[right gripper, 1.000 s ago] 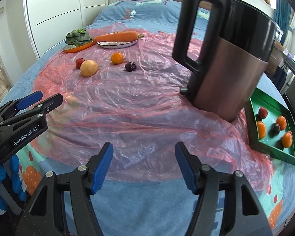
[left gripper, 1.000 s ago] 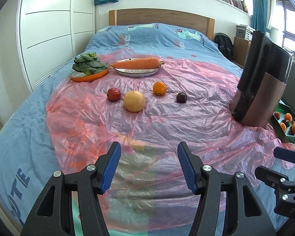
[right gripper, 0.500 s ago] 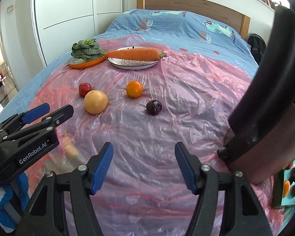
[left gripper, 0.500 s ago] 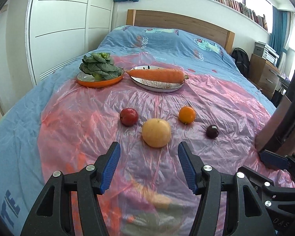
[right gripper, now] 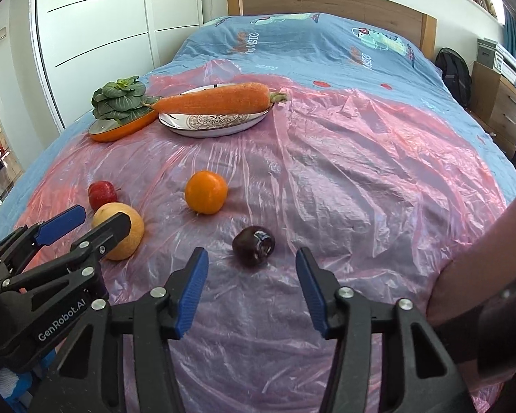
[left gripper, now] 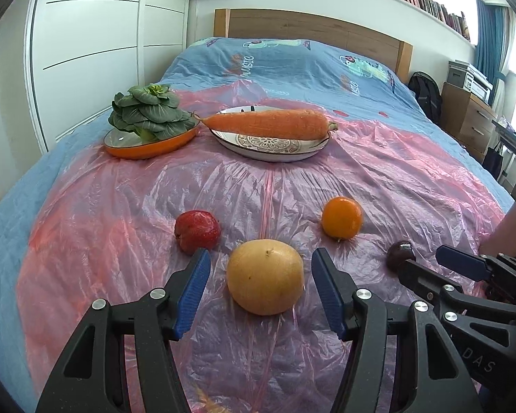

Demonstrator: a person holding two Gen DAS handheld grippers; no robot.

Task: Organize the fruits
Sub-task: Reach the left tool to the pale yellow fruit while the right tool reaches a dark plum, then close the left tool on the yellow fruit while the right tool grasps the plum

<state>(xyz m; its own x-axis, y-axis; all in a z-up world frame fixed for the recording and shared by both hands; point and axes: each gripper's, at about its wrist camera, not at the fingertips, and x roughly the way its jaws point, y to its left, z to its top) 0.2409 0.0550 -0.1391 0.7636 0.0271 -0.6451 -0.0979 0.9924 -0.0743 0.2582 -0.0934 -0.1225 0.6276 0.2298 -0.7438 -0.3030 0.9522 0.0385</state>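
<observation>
Four fruits lie on pink plastic sheeting on the bed. A large yellow fruit (left gripper: 265,276) sits between the open fingers of my left gripper (left gripper: 260,287), not gripped. A red apple (left gripper: 197,231) lies just beyond the left finger, an orange (left gripper: 342,218) beyond the right finger. A dark plum (right gripper: 254,245) lies just ahead of my open right gripper (right gripper: 251,289), outside the fingertips. The plum shows in the left wrist view (left gripper: 397,254) partly behind the right gripper. The right wrist view shows the yellow fruit (right gripper: 127,227), apple (right gripper: 101,194) and orange (right gripper: 206,191).
At the back, an orange dish holds a leafy green vegetable (left gripper: 147,115) and a patterned plate (left gripper: 268,144) holds a large carrot (left gripper: 268,124). The dark jug's brown body (right gripper: 481,275) is at the right edge. A wardrobe stands left, a wooden headboard behind.
Both grippers have moved forward over the bed toward the fruits. The yellow fruit now lies between the left fingers and the plum sits just ahead of the right gripper. The green tray has left view.
</observation>
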